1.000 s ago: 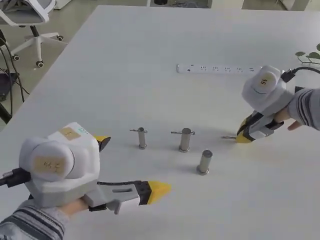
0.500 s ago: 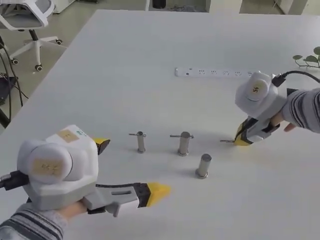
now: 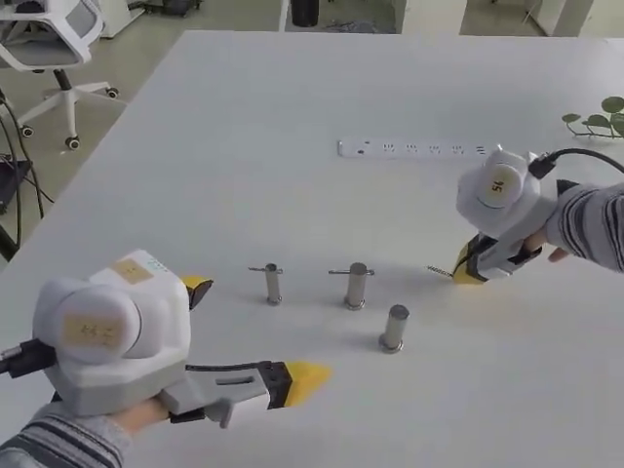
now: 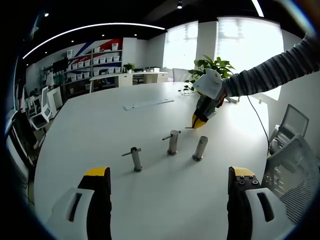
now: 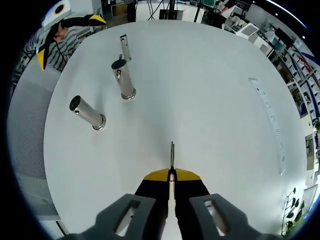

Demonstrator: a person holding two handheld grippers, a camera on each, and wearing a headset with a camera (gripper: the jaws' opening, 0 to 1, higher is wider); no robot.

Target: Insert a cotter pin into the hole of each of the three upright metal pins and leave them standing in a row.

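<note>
As I looked down through the head view, three metal pins stood upright on the white table (image 3: 195, 146). The left pin (image 3: 273, 284) carried a fitted cotter pin (image 3: 259, 268) crosswise through its top. The middle pin (image 3: 357, 286), just beside it, carried a second fitted cotter pin (image 3: 340, 272). The third pin (image 3: 394, 328) was bare and stood nearer to me, a little right of the middle one and off their line.

My right gripper (image 3: 462, 274) was down near the table, to the right of the pins. Its jaws were closed on a loose cotter pin (image 3: 441, 271) whose free end pointed toward the middle pin. In the right gripper view the loose cotter pin (image 5: 171, 155) jutted straight out from between the yellow tips.

My left gripper (image 3: 252, 331) sat at the near left, jaws spread wide with nothing between them. Its own view showed all three pins ahead, between the two yellow tips. A power strip (image 3: 414, 149) lay well beyond the pins.
</note>
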